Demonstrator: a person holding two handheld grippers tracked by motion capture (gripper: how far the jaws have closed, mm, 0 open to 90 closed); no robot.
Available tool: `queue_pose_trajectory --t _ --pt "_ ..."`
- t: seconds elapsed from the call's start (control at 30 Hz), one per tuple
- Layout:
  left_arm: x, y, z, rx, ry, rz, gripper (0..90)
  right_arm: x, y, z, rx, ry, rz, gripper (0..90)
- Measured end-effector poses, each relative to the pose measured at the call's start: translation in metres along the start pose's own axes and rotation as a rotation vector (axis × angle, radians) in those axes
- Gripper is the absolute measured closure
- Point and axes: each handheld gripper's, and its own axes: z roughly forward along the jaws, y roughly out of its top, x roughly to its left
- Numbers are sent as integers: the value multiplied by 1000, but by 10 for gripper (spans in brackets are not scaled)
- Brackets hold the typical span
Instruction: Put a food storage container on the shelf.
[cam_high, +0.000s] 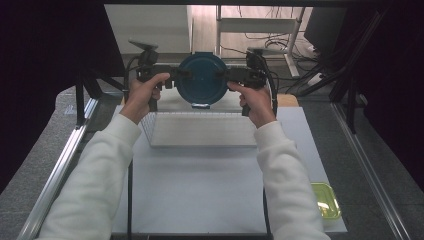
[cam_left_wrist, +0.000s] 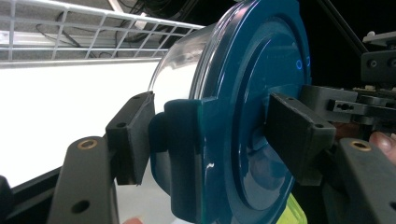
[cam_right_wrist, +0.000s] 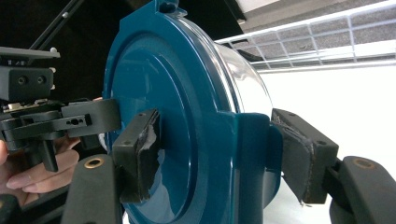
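Note:
A round clear container with a teal lid (cam_high: 202, 77) hangs on edge above the far side of the table, lid facing the person. My left gripper (cam_high: 176, 75) grips its left rim and my right gripper (cam_high: 226, 75) its right rim. In the left gripper view the container (cam_left_wrist: 252, 93) sits between the jaws of the left gripper (cam_left_wrist: 215, 130), one pad on the lid face and the other behind a teal latch. The right gripper view shows the same clamp by the right gripper (cam_right_wrist: 219, 154) on the container (cam_right_wrist: 163, 93).
A white wire basket (cam_high: 200, 127) stands on the white table board (cam_high: 200, 190) just below the held container. A yellow-green tray (cam_high: 326, 200) lies at the board's near right corner. Dark frame posts and cables stand beyond the table.

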Motion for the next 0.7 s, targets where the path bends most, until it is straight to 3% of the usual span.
queue_pose_trajectory --t 0.2,0.33,0.53,0.7 --pt "8 1 6 -4 8 -22 348 -11 -2 10 -1 9 44 340" --pt "19 3 10 -10 -7 -73 347 -12 0 15 0 -1 49 333" --pt "31 4 17 -25 -14 -146 346 -18 4 25 27 -5 94 325" --pt "35 5 23 -37 -4 -177 345 -26 7 31 27 5 140 323"
